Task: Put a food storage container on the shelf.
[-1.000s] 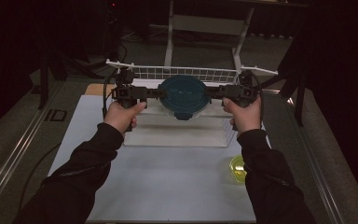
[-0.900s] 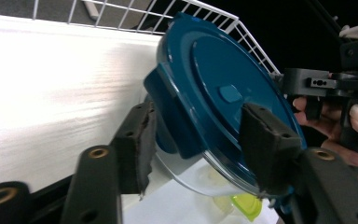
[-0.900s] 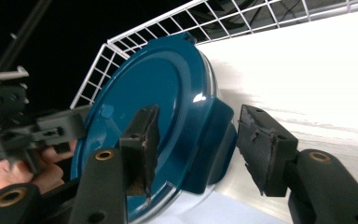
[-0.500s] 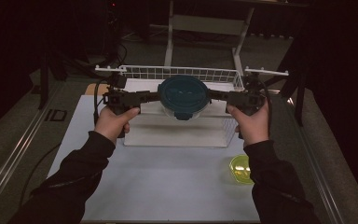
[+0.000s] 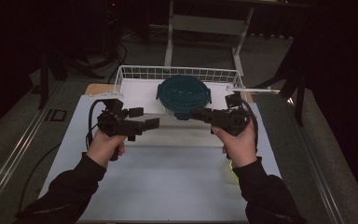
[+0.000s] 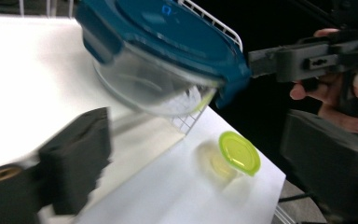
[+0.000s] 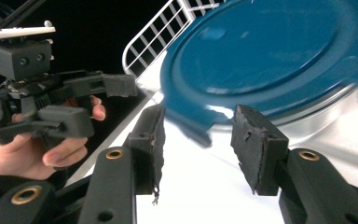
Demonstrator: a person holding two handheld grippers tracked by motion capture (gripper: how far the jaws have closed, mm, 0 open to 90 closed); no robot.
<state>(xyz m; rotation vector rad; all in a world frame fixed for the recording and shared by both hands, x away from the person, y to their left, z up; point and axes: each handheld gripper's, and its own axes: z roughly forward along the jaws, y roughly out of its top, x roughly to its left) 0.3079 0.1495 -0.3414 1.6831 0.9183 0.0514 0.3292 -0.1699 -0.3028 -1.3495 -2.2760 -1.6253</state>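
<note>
Two grippers, one container. Left gripper (image 5: 144, 117), mid-left of the high view: jaws have just been opening, now spread wide with nothing between them, well clear of the container.

Container (image 5: 183, 92) is at upper centre, in the basket (image 5: 121, 74) by its front rim. It looks tilted in the left gripper view; can't tell whether it rests flat.

Right gripper (image 7: 198, 140), centre-right: jaws have just been closing. The pads are apart, with the tab (image 7: 198, 133) of the lid between them and not yet pinched.

My read of the step: take the tab with the right gripper.
- Centre the tab deep between the pads before squeezing; a tip-only bite will probably slip.
- Pull along the jaw line, not sideways.
- Keep left parked, ready to steady the bowl.

Clearance:
- The wire rim sits close behind and on both sides of the container, so the exit is up and towards the bottom of the frame.
- The mat (image 5: 168, 186) at lower centre is open.
- Cup (image 6: 239, 151) sits at lower right by the right forearm; watch the elbow.
</note>
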